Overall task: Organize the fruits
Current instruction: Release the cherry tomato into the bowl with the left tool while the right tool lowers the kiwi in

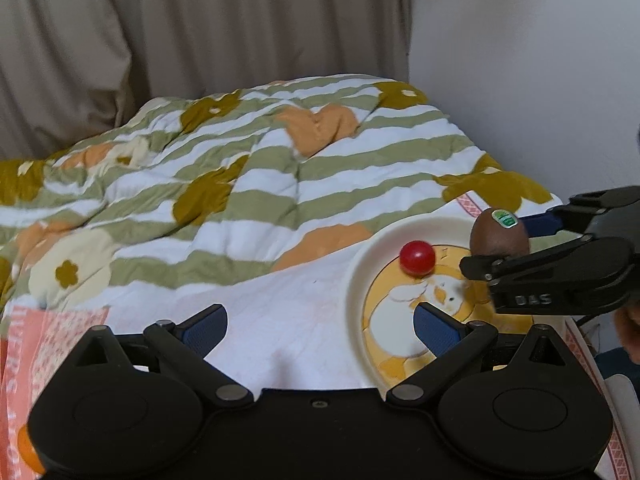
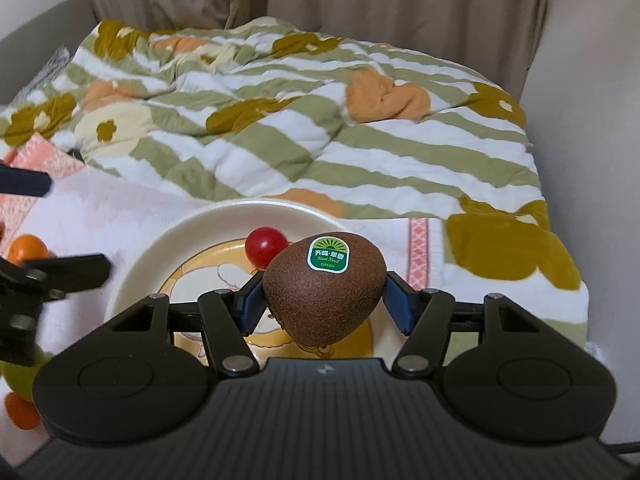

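Kiwi (image 2: pixel 325 286) sits clamped between the blue pads of the right gripper (image 2: pixel 325 300), held above the cream plate (image 2: pixel 160 248), near its right edge; sticker faces up. A red cherry tomato (image 2: pixel 265 246) lies on the plate's far side. Left gripper (image 1: pixel 320 322) hangs spread and empty over the white towel (image 1: pixel 280 320) by the plate's left edge.

Judgement: lower the kiwi clear of the tomato, release only once it rests.

Right wrist view alone shows an orange fruit (image 2: pixel 26 249) at left.
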